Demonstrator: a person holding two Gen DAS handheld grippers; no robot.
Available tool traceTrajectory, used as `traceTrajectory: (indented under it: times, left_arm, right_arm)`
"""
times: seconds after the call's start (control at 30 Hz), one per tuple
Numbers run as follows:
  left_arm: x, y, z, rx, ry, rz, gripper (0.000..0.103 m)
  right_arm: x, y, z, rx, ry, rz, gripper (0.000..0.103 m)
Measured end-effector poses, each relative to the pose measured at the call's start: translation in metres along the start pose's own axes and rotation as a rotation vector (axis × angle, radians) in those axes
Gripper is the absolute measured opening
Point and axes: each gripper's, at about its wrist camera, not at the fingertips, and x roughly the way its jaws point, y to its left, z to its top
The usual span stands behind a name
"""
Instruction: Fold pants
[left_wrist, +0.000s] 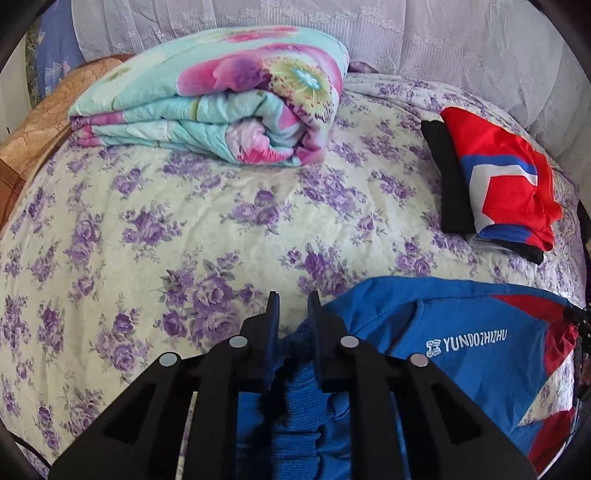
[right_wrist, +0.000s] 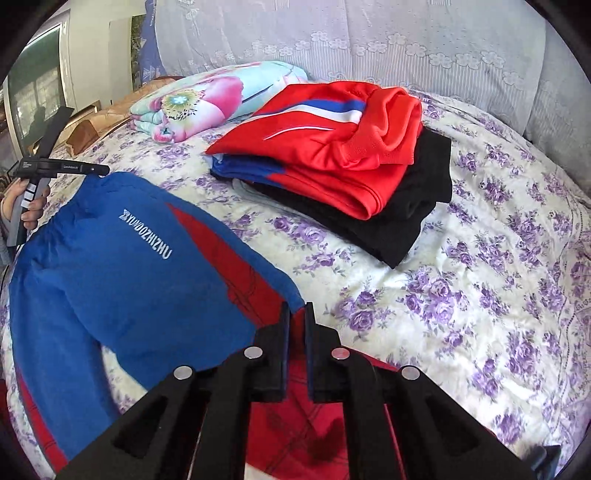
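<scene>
The blue and red track pants (right_wrist: 122, 266) lie spread over the near part of the bed, on a cream quilted bedspread printed with purple roses (left_wrist: 155, 221). No box, basket or other container shows in either view; the bedspread alone bears everything. White lettering on the blue fabric (left_wrist: 467, 341) reads "YUNDOZHIZHU", with a small square emblem before it (in the right wrist view the same word runs sideways down the cloth).

The left gripper (left_wrist: 293, 301) is clamped on the pants: bunched blue ribbed cloth, which looks like the waistband, fills the space between its two black fingers. The right gripper (right_wrist: 296, 310) has its fingers drawn close together with red cloth of the pants lying between and beneath them, so it appears to be pinching that red part near the edge. In the right wrist view the left gripper's black body and the hand holding it (right_wrist: 31, 206) show at the far left, at the top corner of the pants.

Farther back, a folded red jacket with blue and white stripes (right_wrist: 321, 147) rests on a folded black garment (right_wrist: 413, 218). A folded turquoise quilt with big pink flowers (left_wrist: 221, 99) sits near the head of the bed, before a white lace-covered backrest (left_wrist: 424, 40).
</scene>
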Motion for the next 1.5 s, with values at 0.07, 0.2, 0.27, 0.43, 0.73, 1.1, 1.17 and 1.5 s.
traceTrajectory:
  times: [0.07,0.2,0.27,0.43,0.73,1.1,1.17,1.5]
  left_arm:
    - [-0.001,0.004,-0.001,-0.048,0.006,-0.018,0.016]
    - [0.005,0.008,0.0,-0.09,0.041,-0.031,0.016]
    - [0.012,0.009,0.002,-0.105,0.067,-0.03,0.016]
    - [0.013,0.013,0.0,-0.117,0.066,-0.013,0.024]
    - [-0.033,0.019,-0.007,-0.095,-0.023,-0.092,0.013]
    - [-0.128,0.05,-0.091,-0.033,-0.124,-0.246,0.013]
    - [-0.13,0.055,-0.121,-0.007,-0.112,-0.204,0.013]
    - [-0.155,0.058,-0.202,-0.064,-0.125,-0.201,0.045]
  right_arm:
    - [-0.003,0.003,0.001,0.001,0.001,-0.011,0.007]
    - [-0.012,0.005,-0.001,0.015,-0.016,-0.012,0.007]
    - [-0.014,0.006,0.0,0.016,-0.019,-0.012,0.007]
    - [-0.018,0.006,-0.001,0.039,-0.028,-0.004,0.007]
    - [-0.044,0.007,-0.006,0.075,-0.073,-0.008,0.007]
    - [-0.157,0.077,-0.102,0.064,-0.177,-0.002,0.007]
    - [-0.166,0.099,-0.135,0.067,-0.155,0.017,0.007]
    - [-0.15,0.14,-0.215,0.146,-0.082,0.031,0.007]
